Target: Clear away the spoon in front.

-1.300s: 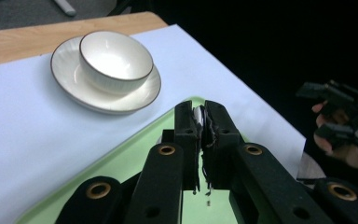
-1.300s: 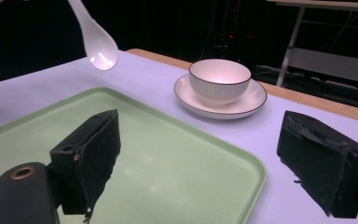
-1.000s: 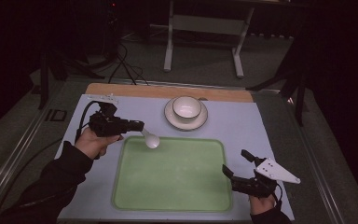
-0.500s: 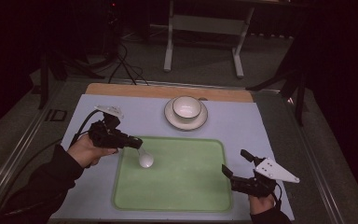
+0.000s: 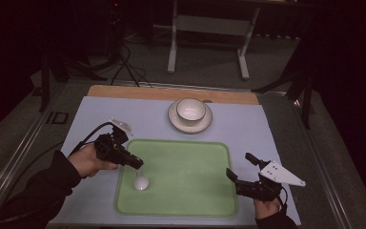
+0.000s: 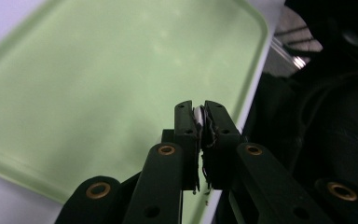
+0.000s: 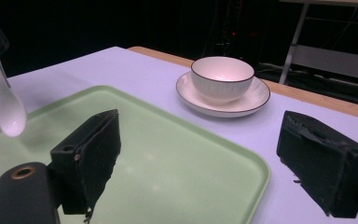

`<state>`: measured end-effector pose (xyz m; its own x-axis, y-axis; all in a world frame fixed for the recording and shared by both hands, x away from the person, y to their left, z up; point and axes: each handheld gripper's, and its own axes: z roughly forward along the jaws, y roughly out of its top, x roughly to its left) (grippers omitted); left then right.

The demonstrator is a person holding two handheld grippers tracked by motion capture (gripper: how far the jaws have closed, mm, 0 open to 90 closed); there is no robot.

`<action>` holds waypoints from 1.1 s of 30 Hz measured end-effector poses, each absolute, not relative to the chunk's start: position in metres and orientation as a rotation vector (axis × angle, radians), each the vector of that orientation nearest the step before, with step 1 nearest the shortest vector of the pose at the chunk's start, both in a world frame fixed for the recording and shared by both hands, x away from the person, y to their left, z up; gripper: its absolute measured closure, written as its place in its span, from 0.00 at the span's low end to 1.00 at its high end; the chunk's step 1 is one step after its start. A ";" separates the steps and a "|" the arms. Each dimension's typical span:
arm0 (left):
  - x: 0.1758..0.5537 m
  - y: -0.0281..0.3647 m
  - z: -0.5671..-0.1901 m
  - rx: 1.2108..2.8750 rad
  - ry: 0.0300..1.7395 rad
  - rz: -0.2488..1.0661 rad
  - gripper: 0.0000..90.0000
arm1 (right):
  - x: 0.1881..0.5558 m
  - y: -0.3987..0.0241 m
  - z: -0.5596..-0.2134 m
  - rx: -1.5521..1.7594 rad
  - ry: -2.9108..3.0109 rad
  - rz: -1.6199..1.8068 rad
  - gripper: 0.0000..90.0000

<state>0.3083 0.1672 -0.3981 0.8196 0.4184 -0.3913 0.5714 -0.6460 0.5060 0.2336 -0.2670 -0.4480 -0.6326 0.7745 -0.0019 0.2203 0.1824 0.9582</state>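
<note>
Dark room surrounding a pale surface (image 5: 100, 119), the left gripper (image 5: 136, 164) is holding a white spoon (image 5: 141, 182) clamped in its jaws above the green tray (image 5: 190, 191), while the right gripper (image 5: 240, 172) is resting near the tray's right edge, jaws apart.

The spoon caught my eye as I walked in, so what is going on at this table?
A person works with a gripper in each hand. The left gripper has its jaws shut on the handle of a white spoon, which hangs bowl-down over the left part of the green tray. The right gripper waits open at the tray's right edge, holding nothing. A white bowl sits on a saucer behind the tray, untouched.
</note>
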 end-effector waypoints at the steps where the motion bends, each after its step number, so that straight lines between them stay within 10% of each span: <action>1: 0.309 0.166 -0.400 2.374 0.721 -0.330 0.95 | 0.234 -0.267 -0.448 0.931 1.967 1.463 0.15; 21: 0.320 0.156 -0.431 2.390 0.674 -0.484 0.94 | 0.234 -0.268 -0.448 0.931 1.974 1.466 0.15; 33: 0.327 0.167 -0.455 2.234 0.724 -0.322 0.87 | 0.234 -0.267 -0.449 0.924 1.989 1.465 0.15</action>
